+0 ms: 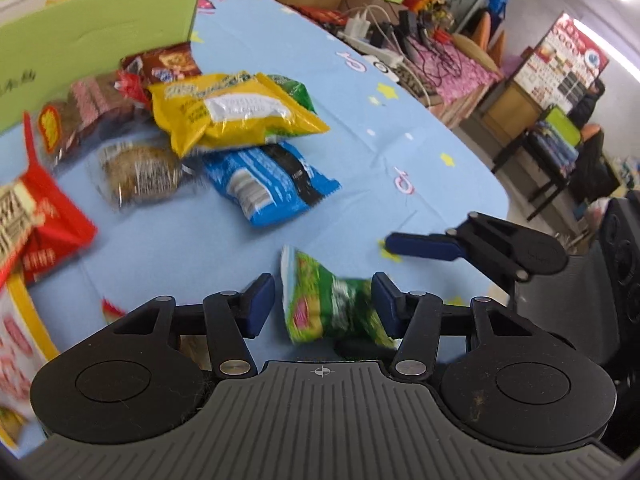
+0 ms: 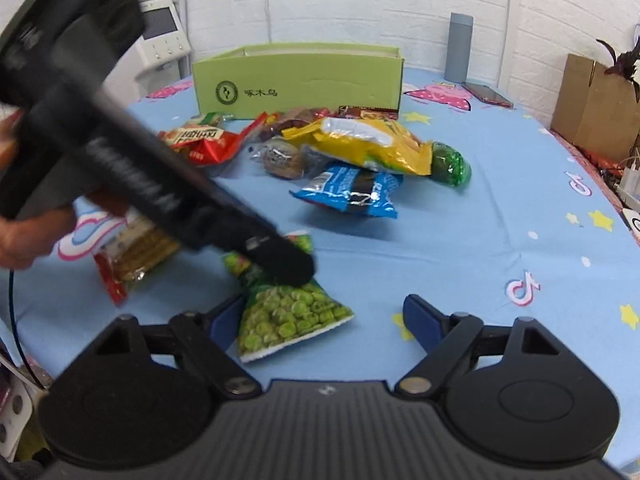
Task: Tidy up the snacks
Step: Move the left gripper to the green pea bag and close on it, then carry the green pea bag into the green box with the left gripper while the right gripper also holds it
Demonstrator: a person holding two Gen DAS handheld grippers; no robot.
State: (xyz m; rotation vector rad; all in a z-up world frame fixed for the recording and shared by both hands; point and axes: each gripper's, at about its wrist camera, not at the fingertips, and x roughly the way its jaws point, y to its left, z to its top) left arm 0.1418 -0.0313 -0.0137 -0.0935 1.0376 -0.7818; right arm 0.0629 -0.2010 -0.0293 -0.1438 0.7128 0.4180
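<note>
A small green pea packet (image 1: 328, 308) lies on the blue tablecloth (image 1: 400, 120), its far end crumpled upward. My left gripper (image 1: 323, 306) straddles that end: the right pad touches the wrapper, and a thin strip of cloth shows beside the left pad. In the right wrist view the same packet (image 2: 288, 316) has its near end between the wide-apart fingers of my right gripper (image 2: 320, 322), closer to the left finger, with neither pad pressing it. My left gripper comes in from the upper left, its fingertip (image 2: 288, 264) over the packet. One of the right gripper's fingers (image 1: 420, 246) shows in the left wrist view.
A green cardboard box (image 2: 296, 80) stands open at the back. In front of it lie a yellow bag (image 2: 360, 148), a blue bag (image 2: 348, 192), a red bag (image 2: 200, 144) and a cracker packet (image 2: 136, 252). A grey bottle (image 2: 460, 48) and a phone (image 2: 486, 94) sit behind.
</note>
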